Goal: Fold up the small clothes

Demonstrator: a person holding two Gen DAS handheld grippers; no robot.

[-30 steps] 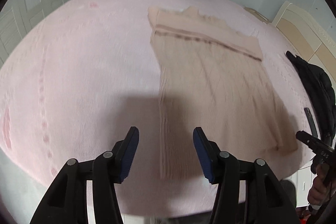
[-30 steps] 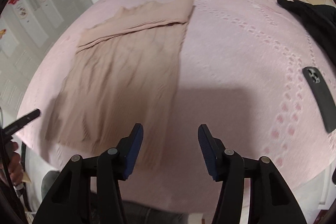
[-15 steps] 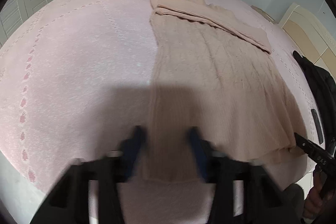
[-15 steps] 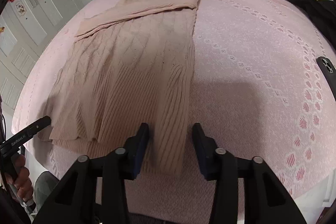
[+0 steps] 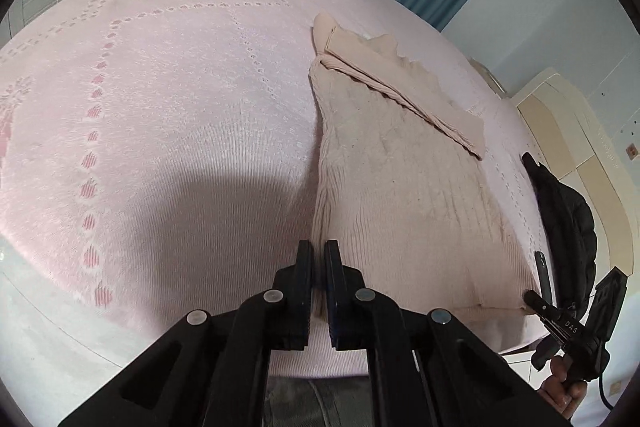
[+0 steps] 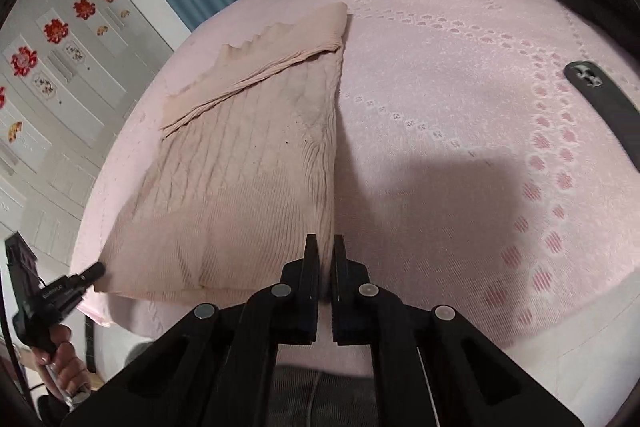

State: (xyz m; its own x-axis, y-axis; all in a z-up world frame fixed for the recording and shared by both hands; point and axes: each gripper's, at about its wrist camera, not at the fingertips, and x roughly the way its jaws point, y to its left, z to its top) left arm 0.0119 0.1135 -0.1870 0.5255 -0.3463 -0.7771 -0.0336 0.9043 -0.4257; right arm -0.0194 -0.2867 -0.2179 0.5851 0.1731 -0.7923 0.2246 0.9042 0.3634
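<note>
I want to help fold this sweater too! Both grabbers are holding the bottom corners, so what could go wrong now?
1. Each gripper, left and right, pinches only a thin bit of the beige sweater hem, so a corner might slip out when lifted.
2. The sleeves folded across the top could slide loose.
3. The black phone and dark jacket lie near; swinging cloth might snag them.

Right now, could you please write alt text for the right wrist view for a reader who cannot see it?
The right gripper is shut on the near right corner of a beige knit sweater lying flat on a pink bedspread. The left gripper pinches the sweater's other near corner; a dark phone lies at right.
</note>
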